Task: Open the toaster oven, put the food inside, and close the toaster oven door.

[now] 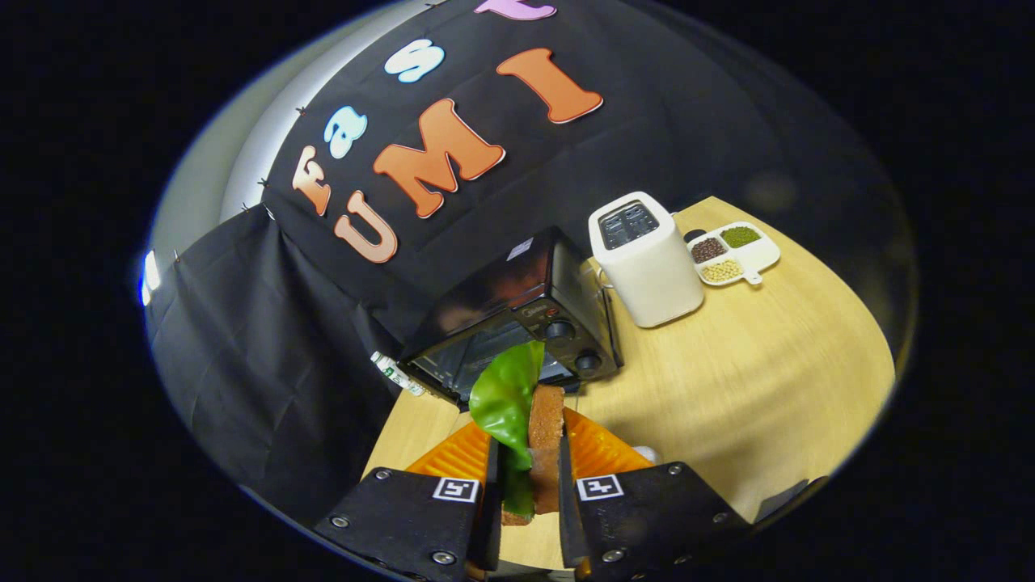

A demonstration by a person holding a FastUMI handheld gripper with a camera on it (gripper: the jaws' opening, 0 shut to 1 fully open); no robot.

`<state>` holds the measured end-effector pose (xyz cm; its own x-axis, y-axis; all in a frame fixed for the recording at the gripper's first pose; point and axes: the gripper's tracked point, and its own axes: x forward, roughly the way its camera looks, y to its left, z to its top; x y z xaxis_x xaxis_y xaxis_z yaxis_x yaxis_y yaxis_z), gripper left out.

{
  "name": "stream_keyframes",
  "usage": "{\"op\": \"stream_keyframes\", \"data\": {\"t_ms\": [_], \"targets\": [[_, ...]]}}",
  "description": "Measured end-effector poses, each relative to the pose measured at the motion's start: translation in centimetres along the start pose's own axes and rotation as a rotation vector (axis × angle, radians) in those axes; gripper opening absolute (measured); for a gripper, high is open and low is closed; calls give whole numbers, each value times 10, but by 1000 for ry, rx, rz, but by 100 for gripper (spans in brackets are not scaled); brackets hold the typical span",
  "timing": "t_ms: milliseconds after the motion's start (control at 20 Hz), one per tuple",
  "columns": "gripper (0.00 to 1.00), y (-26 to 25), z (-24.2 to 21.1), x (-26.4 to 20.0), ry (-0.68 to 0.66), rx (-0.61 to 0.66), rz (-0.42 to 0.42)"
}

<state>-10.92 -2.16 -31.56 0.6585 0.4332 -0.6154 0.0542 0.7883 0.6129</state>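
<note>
My gripper (527, 440) is shut on the food (547, 420), a brown slab with a green lettuce leaf (505, 398) pressed against its left face; both stand upright between the fingers. Beyond the fingers sits the black toaster oven (517, 319) on the wooden table (752, 380). Its glass door (477, 360) faces me, partly hidden by the leaf, and I cannot tell whether it is open. Two round knobs (559, 330) sit on its right panel.
A white pop-up toaster (647, 259) stands right of the oven. Behind it lies a white divided dish (736, 252) holding beans and grains. A small white tube (398, 374) lies by the oven's left corner. Black cloth hangs behind and to the left.
</note>
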Motion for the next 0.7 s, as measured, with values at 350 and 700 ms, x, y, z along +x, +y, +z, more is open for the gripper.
{"op": "stream_keyframes", "data": {"t_ms": [350,700], "targets": [[30,41,-19,60,-11,39,70],[30,66,-36,125,-47,158,109]]}}
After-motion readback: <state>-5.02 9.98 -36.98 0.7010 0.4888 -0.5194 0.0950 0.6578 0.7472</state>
